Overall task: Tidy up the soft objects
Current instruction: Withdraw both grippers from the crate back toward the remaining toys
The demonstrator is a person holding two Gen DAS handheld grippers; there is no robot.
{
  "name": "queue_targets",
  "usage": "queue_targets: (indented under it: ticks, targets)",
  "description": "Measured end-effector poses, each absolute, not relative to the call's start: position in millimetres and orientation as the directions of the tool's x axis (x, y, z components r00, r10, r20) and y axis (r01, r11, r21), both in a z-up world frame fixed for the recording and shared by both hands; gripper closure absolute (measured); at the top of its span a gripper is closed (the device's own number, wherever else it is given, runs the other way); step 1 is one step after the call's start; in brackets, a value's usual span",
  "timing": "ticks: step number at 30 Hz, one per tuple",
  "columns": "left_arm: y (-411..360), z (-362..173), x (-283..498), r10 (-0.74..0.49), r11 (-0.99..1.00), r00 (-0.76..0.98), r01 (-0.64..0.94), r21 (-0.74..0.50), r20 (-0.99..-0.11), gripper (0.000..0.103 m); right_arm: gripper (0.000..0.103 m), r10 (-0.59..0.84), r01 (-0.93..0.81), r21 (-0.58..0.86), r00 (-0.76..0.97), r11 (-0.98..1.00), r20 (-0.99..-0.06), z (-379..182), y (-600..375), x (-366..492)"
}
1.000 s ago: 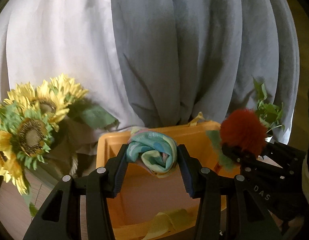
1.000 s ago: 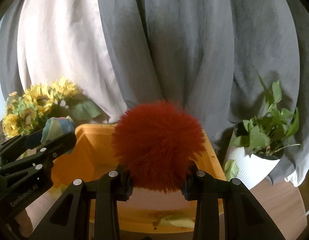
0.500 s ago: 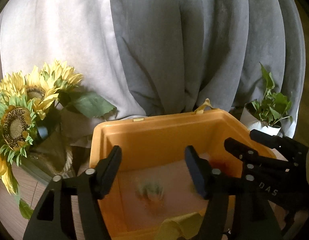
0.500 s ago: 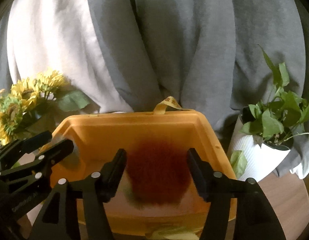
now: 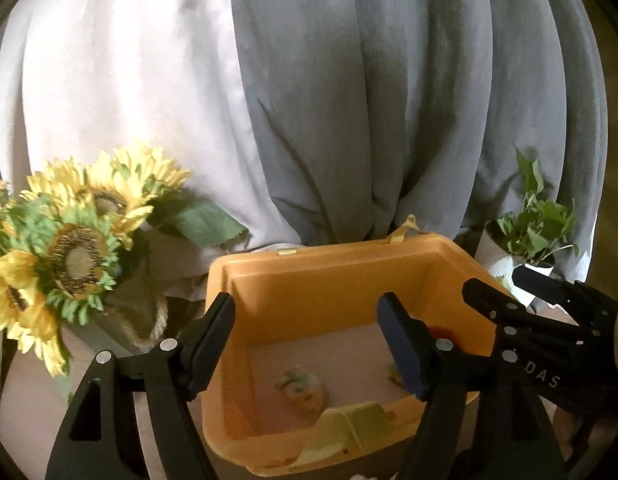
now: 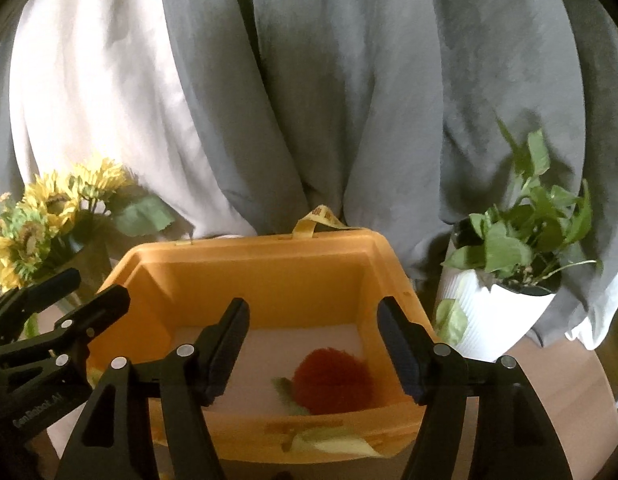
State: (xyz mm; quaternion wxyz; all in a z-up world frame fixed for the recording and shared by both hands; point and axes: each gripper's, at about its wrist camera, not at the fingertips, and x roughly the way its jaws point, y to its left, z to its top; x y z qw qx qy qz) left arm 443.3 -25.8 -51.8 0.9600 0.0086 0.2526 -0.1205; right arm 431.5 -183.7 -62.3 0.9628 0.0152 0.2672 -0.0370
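**Both grippers empty, soft items down in the bin**

Basically, left to right:

- Sunflowers [image 5: 69,248] sit far left in a pot, just beside the orange bin [image 5: 333,280]. White and grey curtains [image 5: 349,100] hang behind everything.
- Left gripper [image 5: 309,344] hangs over the bin's near-left part. Its jaws have just been opening and now stand spread wide, nothing between them.
- Rolled cloth [image 5: 301,386], pale green and blurred, lies on the bin floor below the left gripper, clear of both fingers.
- A yellow strap [image 5: 349,424] drapes over the bin's near rim; a second loop sticks up from the far rim.
- Right gripper [image 6: 313,344] is over the bin's middle, jaws also just been opening, now spread, holding nothing.
- Red pompom [image 6: 333,380] rests on the bin floor toward the right wall, a green leaf piece at its left side. It touches neither finger.
- Potted plant [image 6: 521,240] in a white ribbed pot stands just beside the bin's right side, on the wooden table [image 6: 569,392].

Each gripper shows at the edge of the other's view, side by side, apart.
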Motion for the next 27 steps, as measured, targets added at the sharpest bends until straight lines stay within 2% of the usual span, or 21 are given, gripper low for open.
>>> queue_targets:
  ticks: [10,27]
  targets:
    - [-21,-28,406,-0.219,0.973,0.873,0.227,-0.034,-0.436,0.021,0.035,-0.072,0.091,0.019,0.881,0.996,-0.467,-40,-179,395]
    - [-15,2,332,-0.195,0.978,0.908,0.207,-0.006,-0.37,0.021,0.035,-0.065,0.088,0.037,0.909,0.995,-0.412,-14,-173,332]
